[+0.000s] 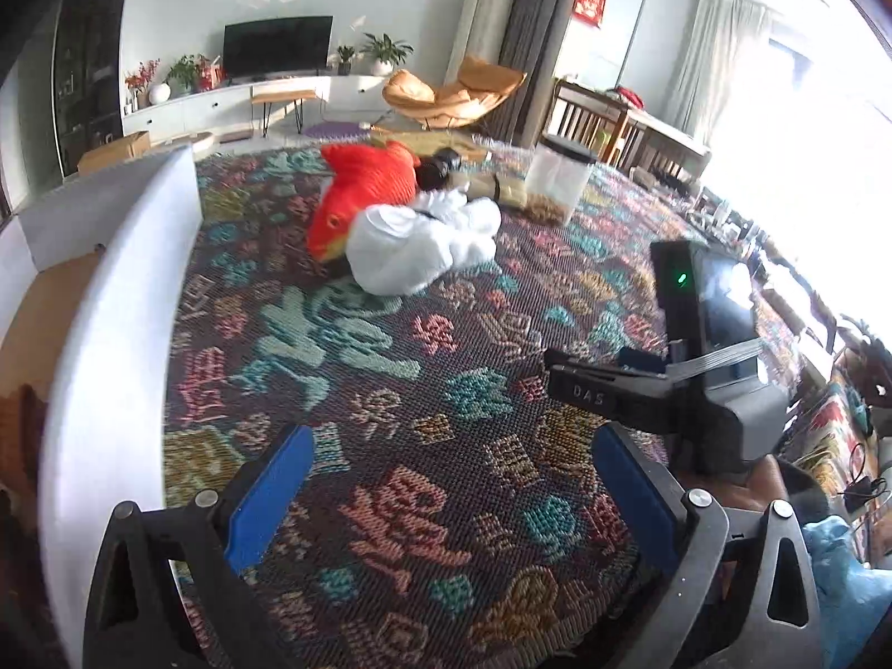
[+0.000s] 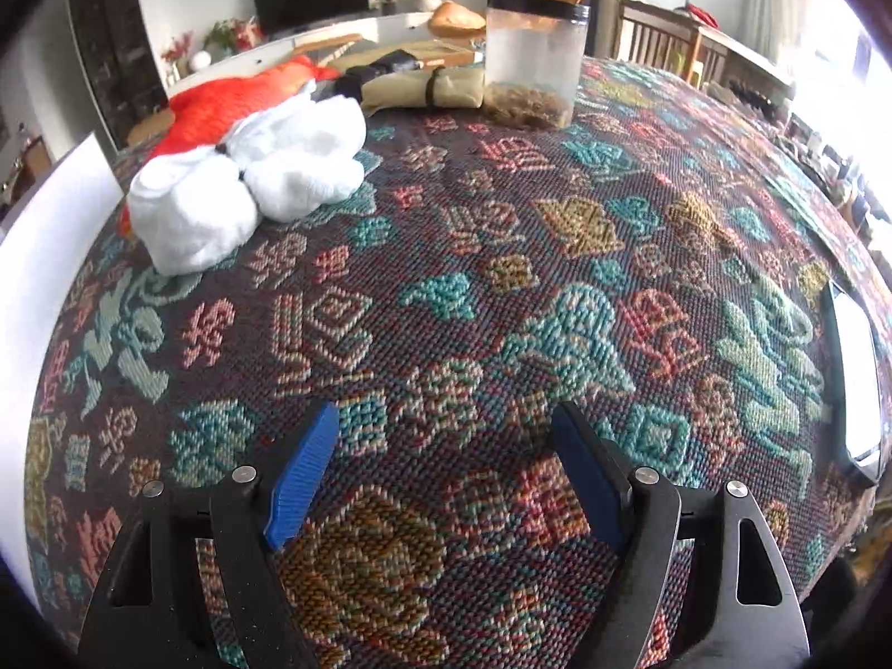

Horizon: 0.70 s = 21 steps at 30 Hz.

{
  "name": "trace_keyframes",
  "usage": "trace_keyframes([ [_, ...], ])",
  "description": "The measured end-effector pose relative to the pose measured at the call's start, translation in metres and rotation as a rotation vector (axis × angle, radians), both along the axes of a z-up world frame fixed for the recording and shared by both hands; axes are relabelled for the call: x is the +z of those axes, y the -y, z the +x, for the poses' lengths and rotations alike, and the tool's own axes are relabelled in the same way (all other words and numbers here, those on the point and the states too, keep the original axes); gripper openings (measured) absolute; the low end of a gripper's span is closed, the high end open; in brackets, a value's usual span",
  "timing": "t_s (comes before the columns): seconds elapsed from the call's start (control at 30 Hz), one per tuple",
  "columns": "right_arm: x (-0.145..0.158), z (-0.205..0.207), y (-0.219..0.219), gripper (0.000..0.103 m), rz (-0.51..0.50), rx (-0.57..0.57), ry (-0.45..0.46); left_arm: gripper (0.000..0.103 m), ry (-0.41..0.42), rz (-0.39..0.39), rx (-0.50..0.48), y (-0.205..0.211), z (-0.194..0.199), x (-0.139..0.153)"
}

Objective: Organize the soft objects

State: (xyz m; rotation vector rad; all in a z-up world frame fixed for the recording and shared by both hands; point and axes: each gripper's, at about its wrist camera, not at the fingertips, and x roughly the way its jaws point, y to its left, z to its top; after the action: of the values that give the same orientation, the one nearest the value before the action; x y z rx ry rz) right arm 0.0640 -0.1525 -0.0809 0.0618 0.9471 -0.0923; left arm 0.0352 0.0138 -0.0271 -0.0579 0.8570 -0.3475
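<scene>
A white plush toy (image 1: 426, 242) lies on the patterned tablecloth (image 1: 390, 390), against a red-orange plush fish (image 1: 365, 189) behind it. Both show in the right wrist view, the white plush toy (image 2: 251, 178) at far left with the red fish (image 2: 223, 103) behind it. My left gripper (image 1: 451, 440) is open and empty, low over the cloth, well short of the toys. My right gripper (image 2: 446, 418) is open and empty over the cloth; its body (image 1: 708, 357) shows at the right of the left wrist view.
A white box (image 1: 111, 290) with a cardboard-brown inside stands at the table's left edge. A clear jar with a black lid (image 2: 532, 56) and a rolled khaki bundle (image 2: 429, 86) sit at the far side. A phone (image 2: 856, 379) lies at the right edge.
</scene>
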Motion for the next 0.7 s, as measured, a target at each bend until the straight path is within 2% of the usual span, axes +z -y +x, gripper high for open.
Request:
trace_keyframes([
  [0.07,-0.004,0.007,0.0,0.083,-0.079,-0.022,0.007,0.099,-0.008,0.045,0.036,0.011,0.019,-0.019],
  [0.23,-0.007,0.012,0.012,0.087,-0.014,-0.043,0.016,0.099,-0.016,0.143,0.135,0.003,0.07,-0.053],
  [0.37,-0.009,0.012,0.009,0.088,-0.017,-0.041,0.019,0.099,-0.07,0.17,0.146,-0.001,0.092,-0.073],
  [0.47,-0.009,0.012,0.008,0.088,-0.017,-0.04,0.019,0.101,-0.064,0.2,0.134,0.005,0.092,-0.074],
  [0.7,-0.009,0.011,0.008,0.089,-0.017,-0.04,0.019,0.103,-0.071,0.195,0.134,0.005,0.096,-0.077],
])
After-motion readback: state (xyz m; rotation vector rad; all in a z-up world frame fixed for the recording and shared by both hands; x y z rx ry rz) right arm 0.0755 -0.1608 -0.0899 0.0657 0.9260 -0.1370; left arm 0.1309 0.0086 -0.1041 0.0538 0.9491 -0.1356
